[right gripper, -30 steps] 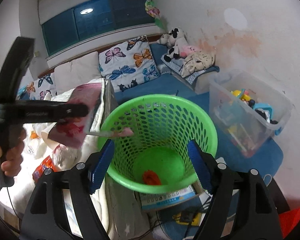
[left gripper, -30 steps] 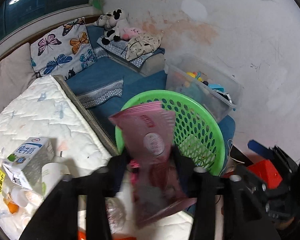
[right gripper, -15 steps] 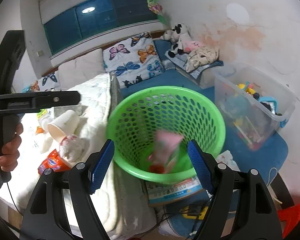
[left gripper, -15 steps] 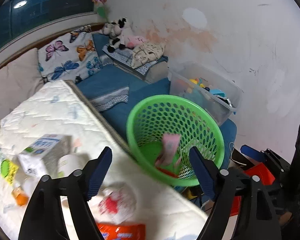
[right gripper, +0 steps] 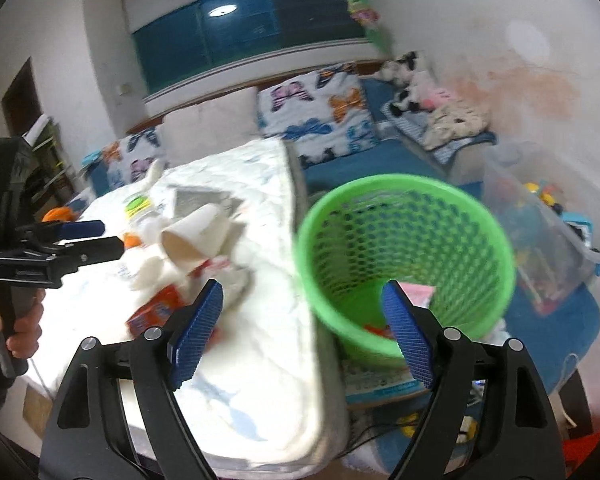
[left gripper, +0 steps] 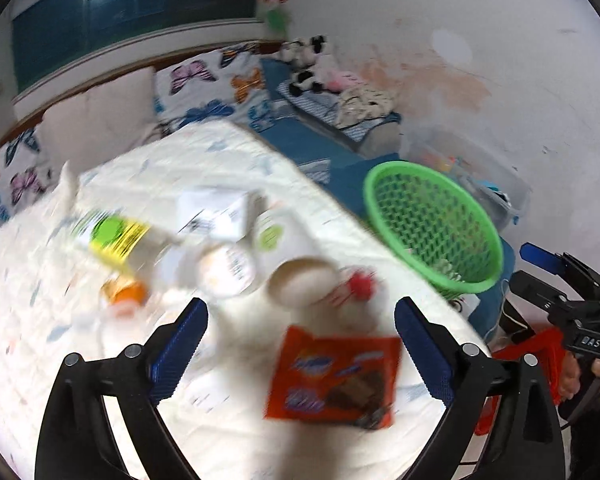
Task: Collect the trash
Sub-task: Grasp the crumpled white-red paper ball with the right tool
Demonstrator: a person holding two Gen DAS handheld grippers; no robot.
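We held the left gripper (left gripper: 300, 336) over the mattress (left gripper: 228, 432), jaws spread and empty; nearest lay an orange wrapper (left gripper: 334, 378), then a paper cup (left gripper: 300, 286) on its side, a milk carton (left gripper: 216, 214) and blurred bottles. Our right gripper (right gripper: 302, 330) also gaped, empty. Beyond it the green basket (right gripper: 412, 216) held a pink packet (right gripper: 420, 292) and something orange. Farthest, a clear bin (right gripper: 556, 248) held toys.
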